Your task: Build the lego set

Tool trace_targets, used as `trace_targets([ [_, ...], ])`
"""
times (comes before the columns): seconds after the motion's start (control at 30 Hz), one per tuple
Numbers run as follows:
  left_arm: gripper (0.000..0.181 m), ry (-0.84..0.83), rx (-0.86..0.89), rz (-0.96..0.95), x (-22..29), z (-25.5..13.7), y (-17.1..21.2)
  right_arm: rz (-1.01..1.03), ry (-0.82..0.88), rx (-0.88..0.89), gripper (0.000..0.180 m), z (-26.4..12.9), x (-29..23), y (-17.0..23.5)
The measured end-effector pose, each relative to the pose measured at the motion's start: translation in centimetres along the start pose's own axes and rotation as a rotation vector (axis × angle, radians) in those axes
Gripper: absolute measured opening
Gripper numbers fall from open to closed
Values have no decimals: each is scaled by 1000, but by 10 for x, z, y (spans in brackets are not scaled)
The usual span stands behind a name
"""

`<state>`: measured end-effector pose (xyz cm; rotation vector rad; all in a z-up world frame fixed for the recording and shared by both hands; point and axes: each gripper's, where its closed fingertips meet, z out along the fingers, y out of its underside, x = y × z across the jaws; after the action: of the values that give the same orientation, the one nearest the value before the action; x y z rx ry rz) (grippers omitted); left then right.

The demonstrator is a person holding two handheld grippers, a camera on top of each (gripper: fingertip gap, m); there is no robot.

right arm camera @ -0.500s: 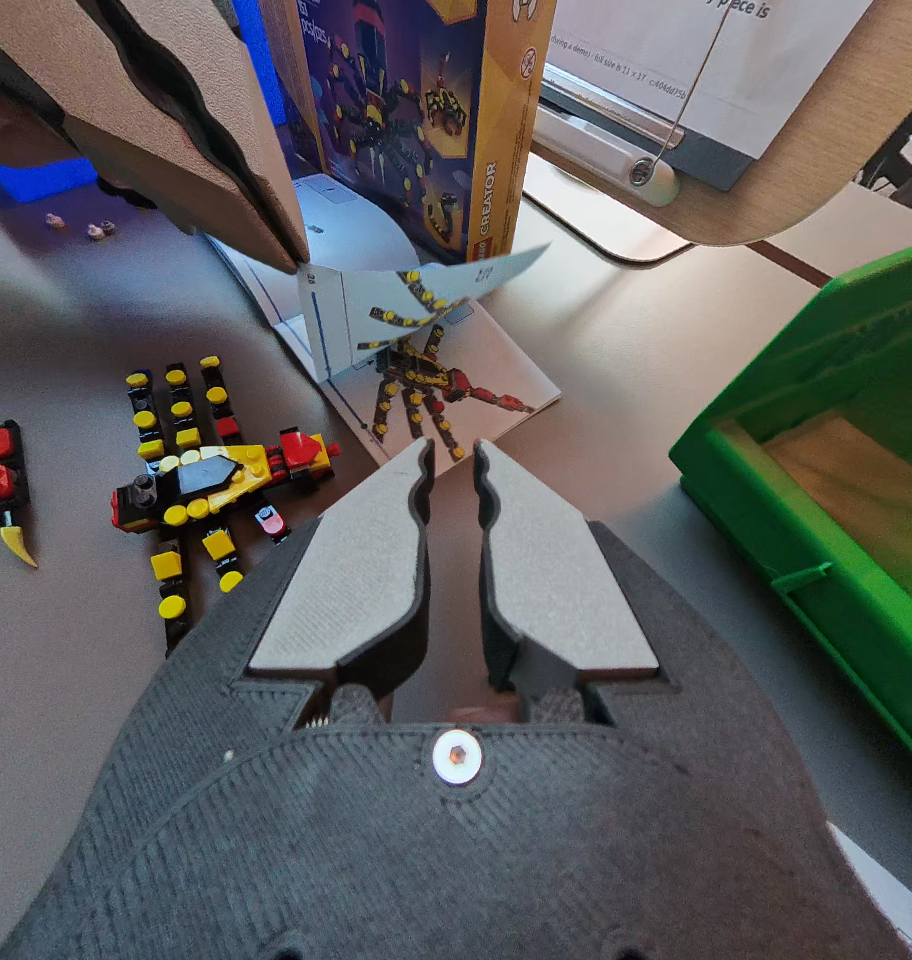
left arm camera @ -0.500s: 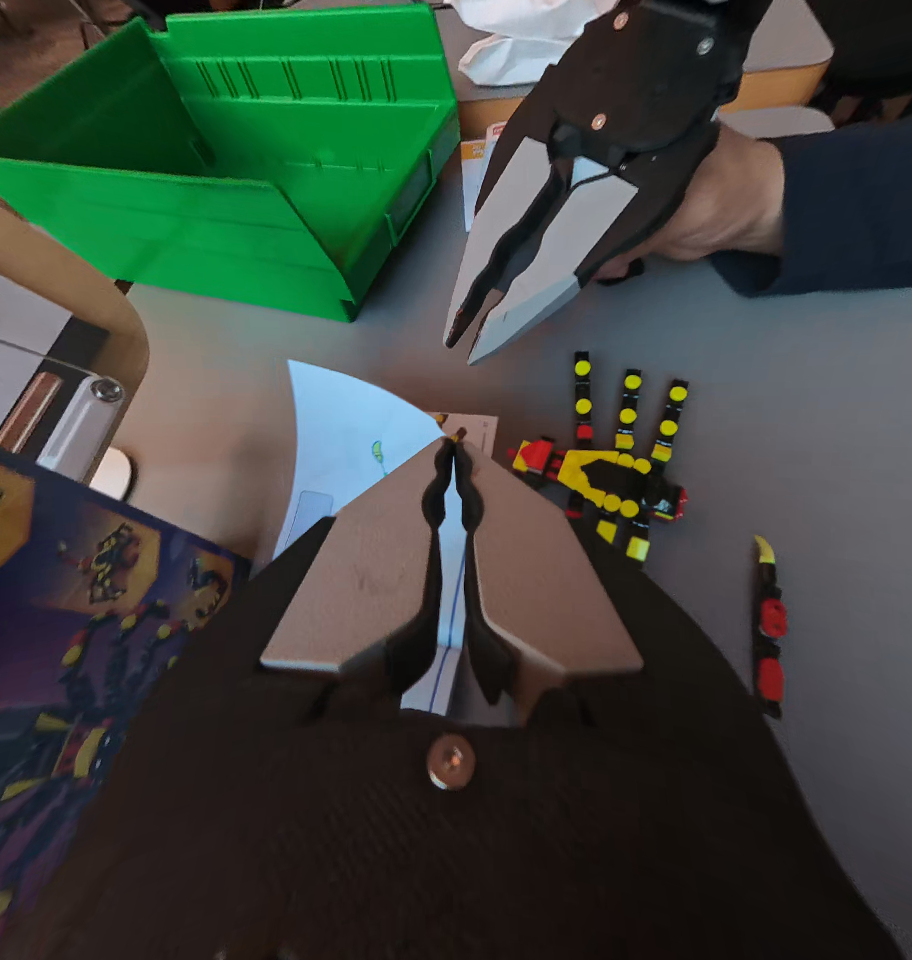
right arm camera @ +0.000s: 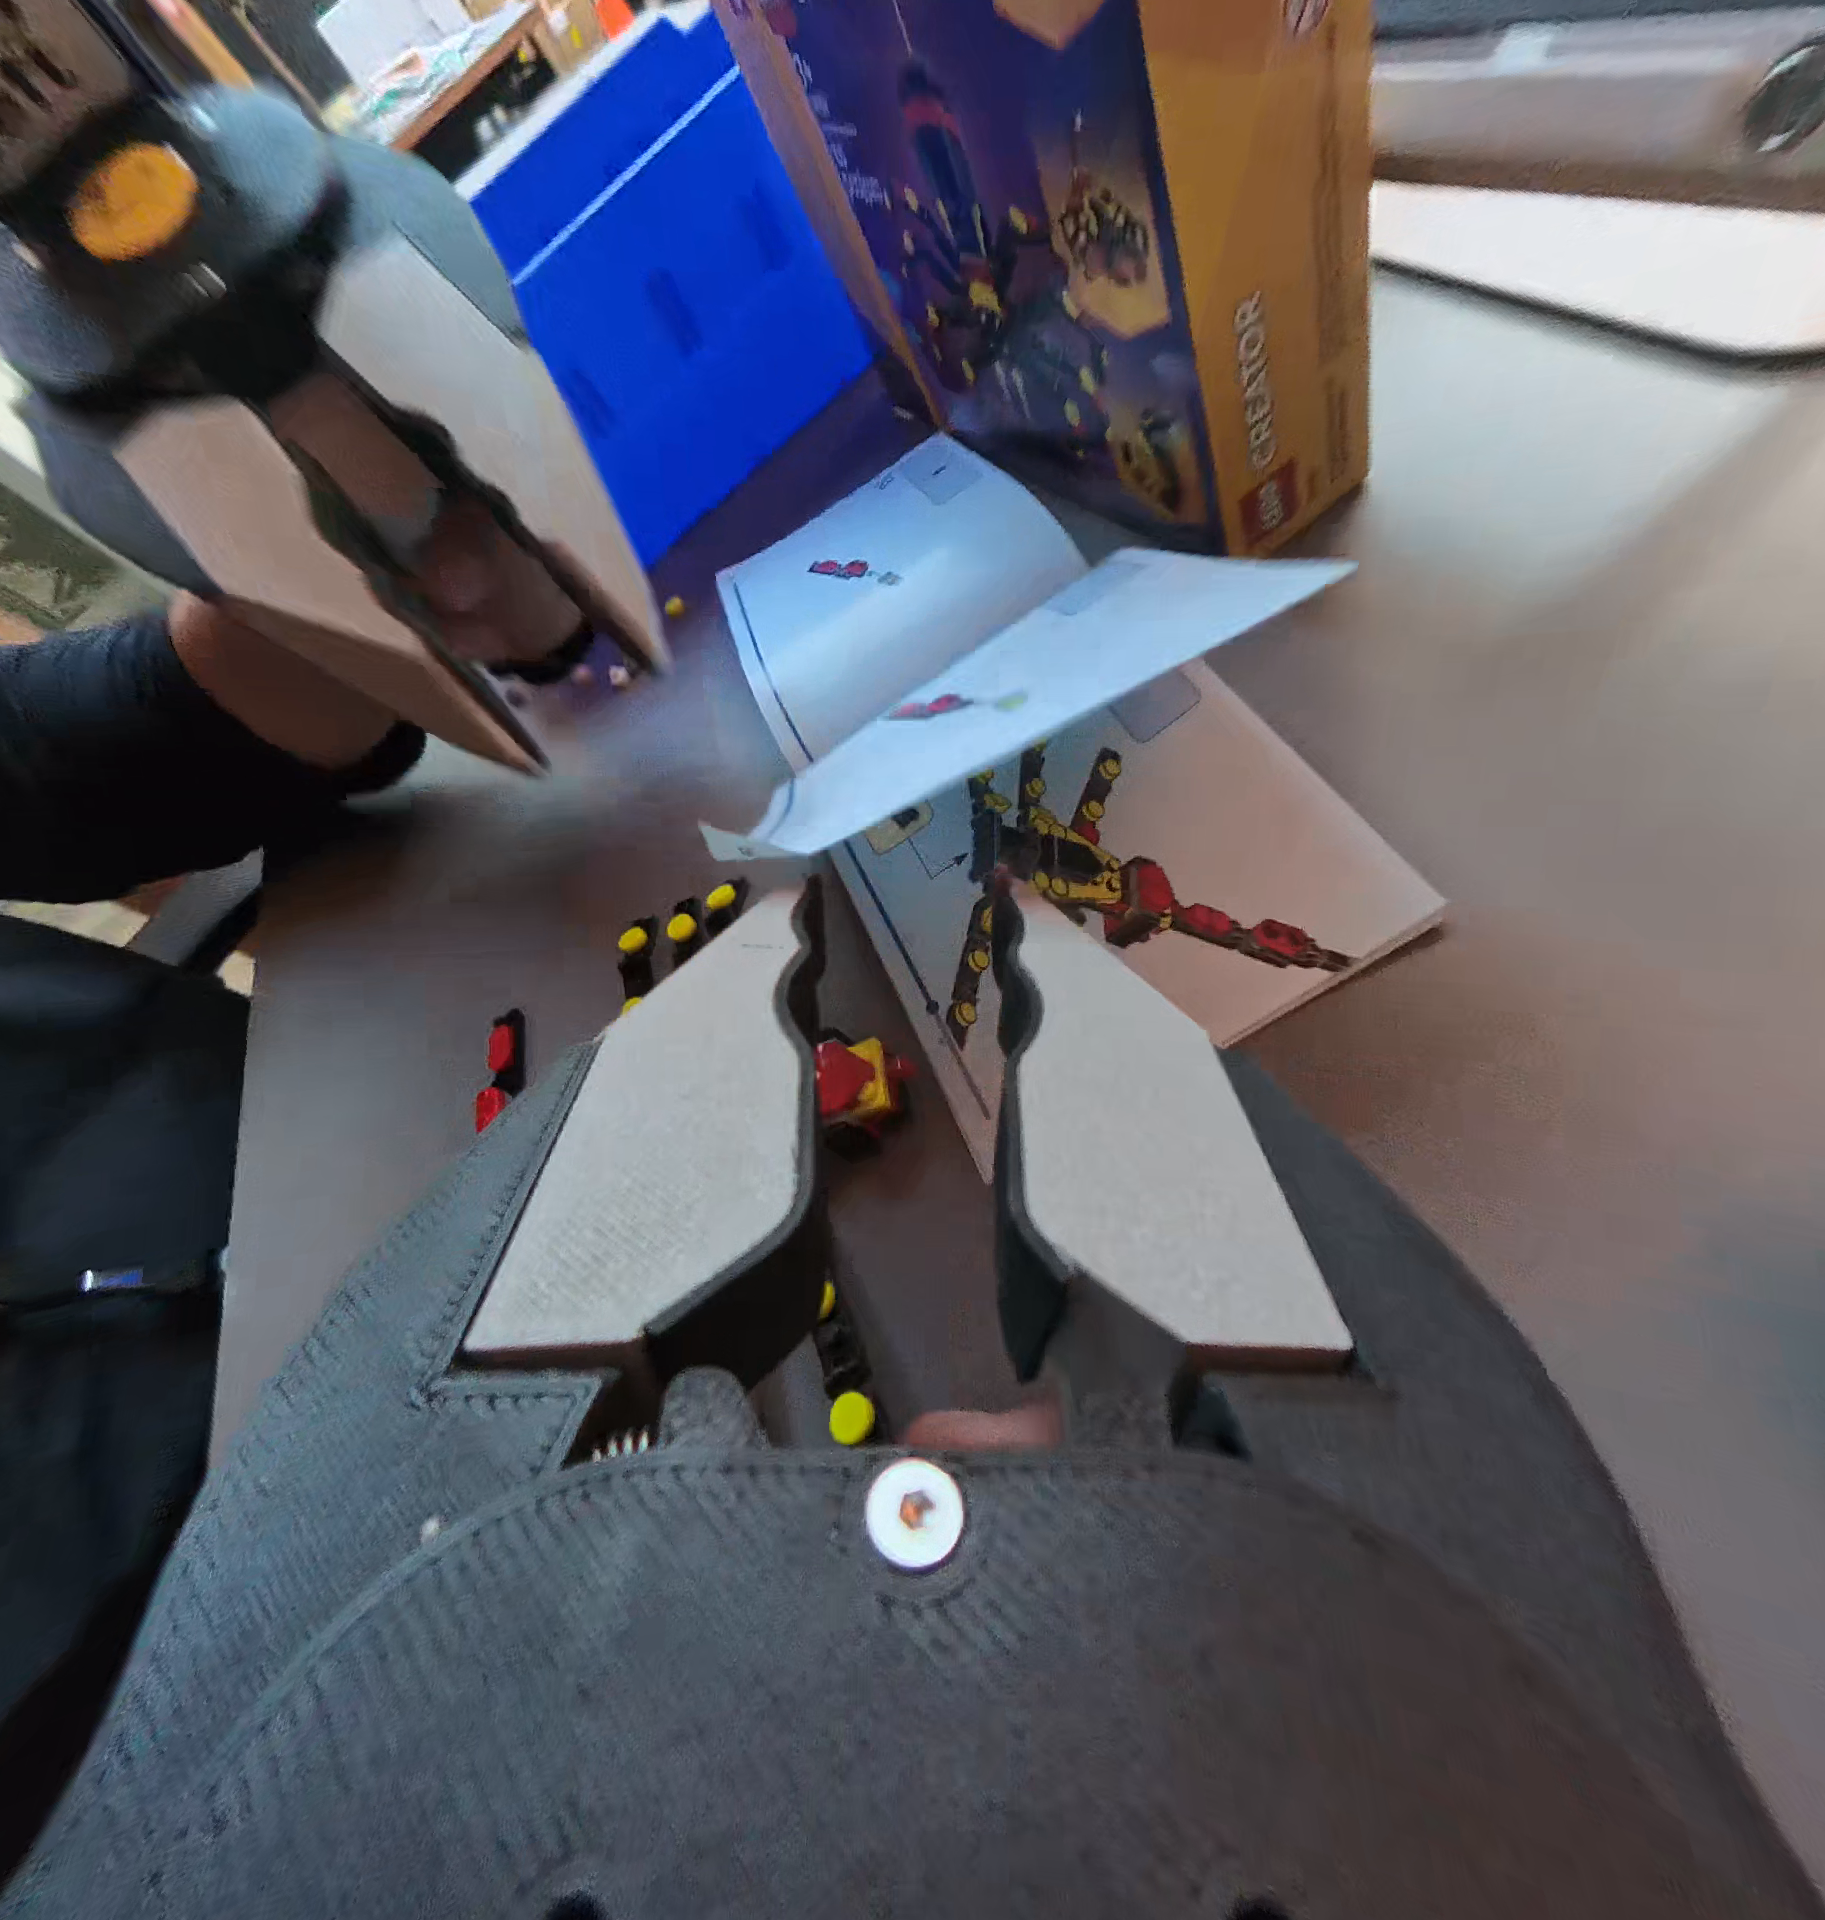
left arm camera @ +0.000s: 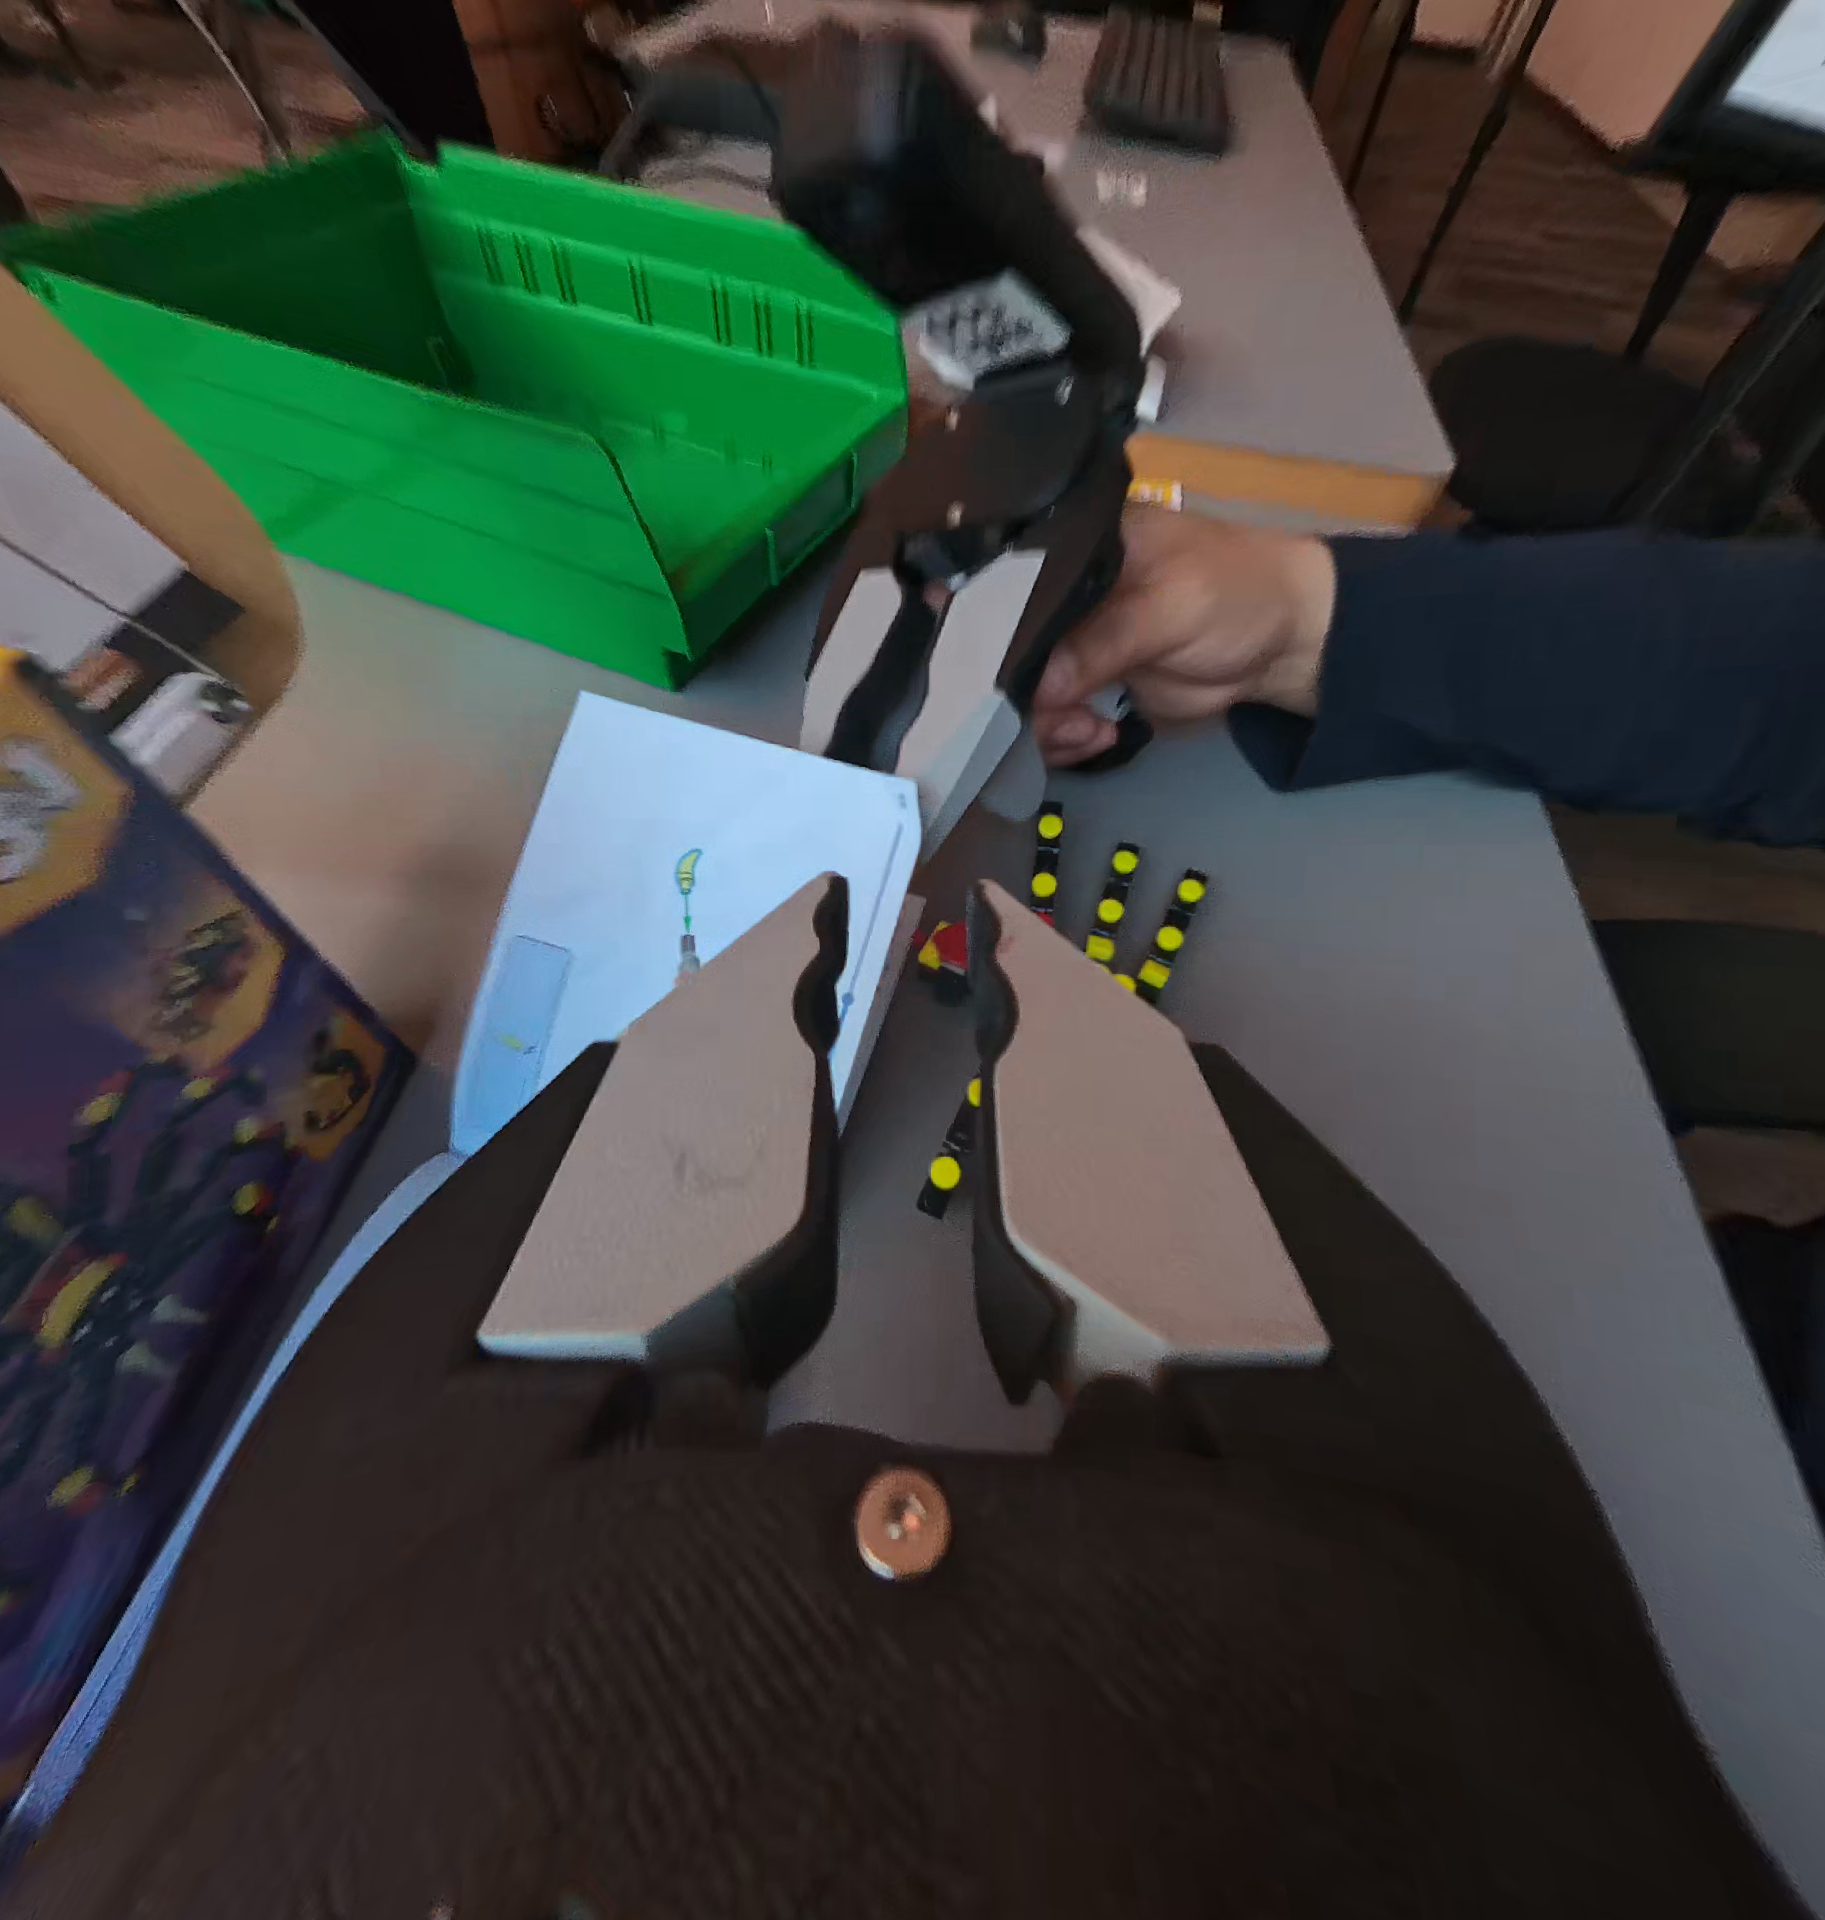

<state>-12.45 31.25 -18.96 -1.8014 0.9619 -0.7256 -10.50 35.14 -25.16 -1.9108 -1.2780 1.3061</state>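
The partly built black, yellow and red lego spider (left arm camera: 1116, 914) lies on the grey table; my own fingers hide most of it in both views. My left gripper (left arm camera: 908, 904) is open and empty, hovering above the model's red part (left arm camera: 944, 945). My right gripper (right arm camera: 906, 904) is open and empty too, above the red and yellow part (right arm camera: 851, 1081). Each gripper shows in the other's view, the right one (left arm camera: 908, 748) and the blurred left one (right arm camera: 596, 717). A loose black and red leg piece (right arm camera: 503, 1049) lies to the left.
The open instruction booklet (right arm camera: 1199, 935) lies beside the model with one page (right arm camera: 991, 675) raised in the air. The lego box (right arm camera: 1095, 260) stands behind it. A green bin (left arm camera: 472, 416) is at the back left, a blue bin (right arm camera: 659, 260) beyond the box. The left gripper's tips are roughly 8 cm from the right gripper's.
My left gripper has let go of the booklet page, opened and moved right over the model. My right gripper has opened wider and moved over the model from the other side.
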Motion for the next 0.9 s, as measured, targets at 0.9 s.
trace_targets([
  [0.9,43,104,-15,-116,70,-74,58,-243,214,-84,28,6,14,2],
])
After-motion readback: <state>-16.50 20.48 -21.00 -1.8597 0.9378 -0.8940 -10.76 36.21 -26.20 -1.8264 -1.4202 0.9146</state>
